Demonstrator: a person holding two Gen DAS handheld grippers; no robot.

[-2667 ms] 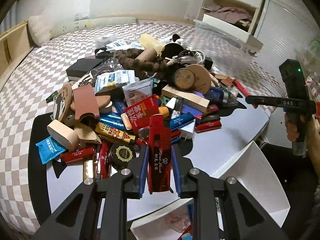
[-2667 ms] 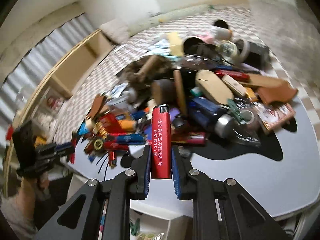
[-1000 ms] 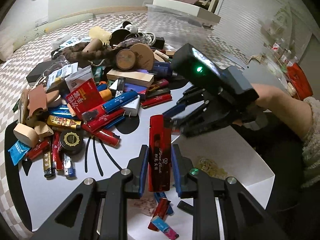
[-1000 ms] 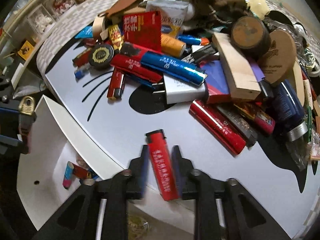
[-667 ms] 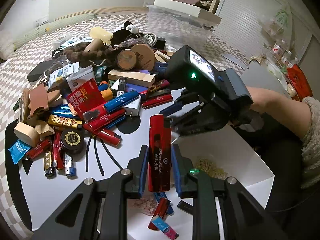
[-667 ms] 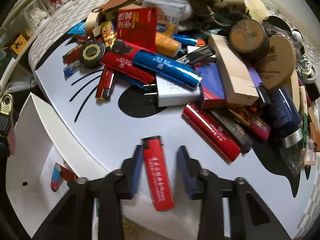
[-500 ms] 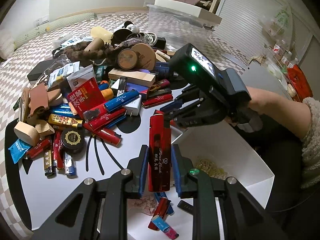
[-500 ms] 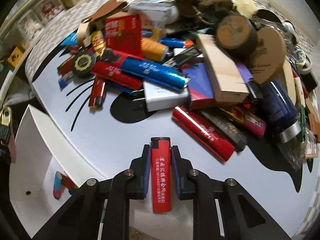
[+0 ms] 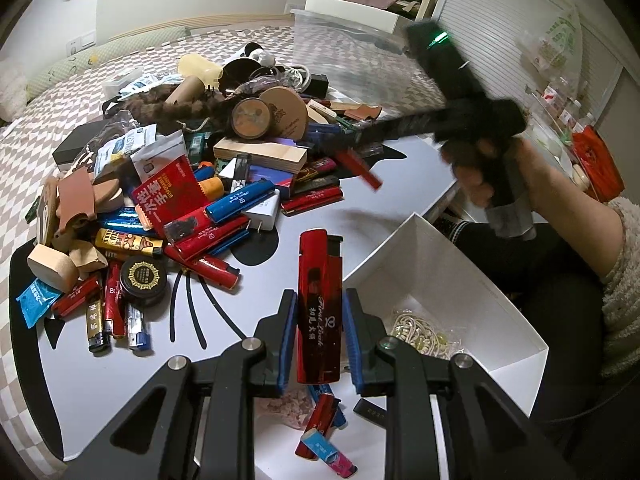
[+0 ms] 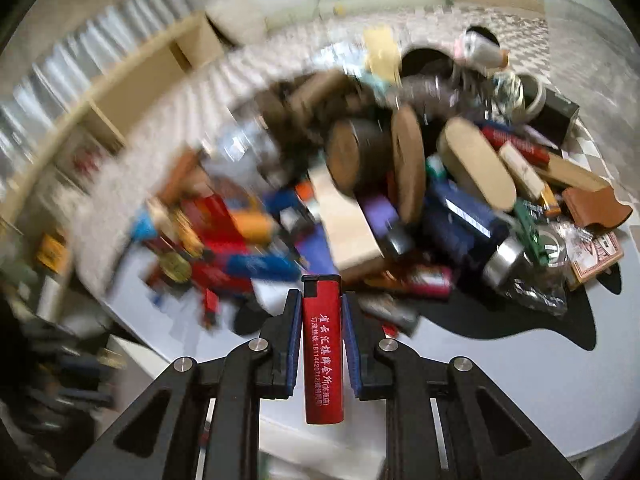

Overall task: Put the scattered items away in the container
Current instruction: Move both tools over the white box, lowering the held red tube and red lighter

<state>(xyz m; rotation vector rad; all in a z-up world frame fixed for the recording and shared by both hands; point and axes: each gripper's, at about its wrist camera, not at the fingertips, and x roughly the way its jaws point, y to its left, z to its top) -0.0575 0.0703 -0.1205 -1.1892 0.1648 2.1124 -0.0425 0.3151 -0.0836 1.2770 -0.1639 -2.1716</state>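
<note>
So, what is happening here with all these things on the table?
A person is tidying a big pile of small items off the table into a white box. Each hand works one gripper. The left gripper is shut on a dark red lighter, held above the near edge of the box. The right gripper is shut on another red lighter. A few lighters already lie in the box.

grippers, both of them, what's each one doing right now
Left gripper: shut on a dark red lighter.
Right gripper: shut on a red lighter with white print.
</note>
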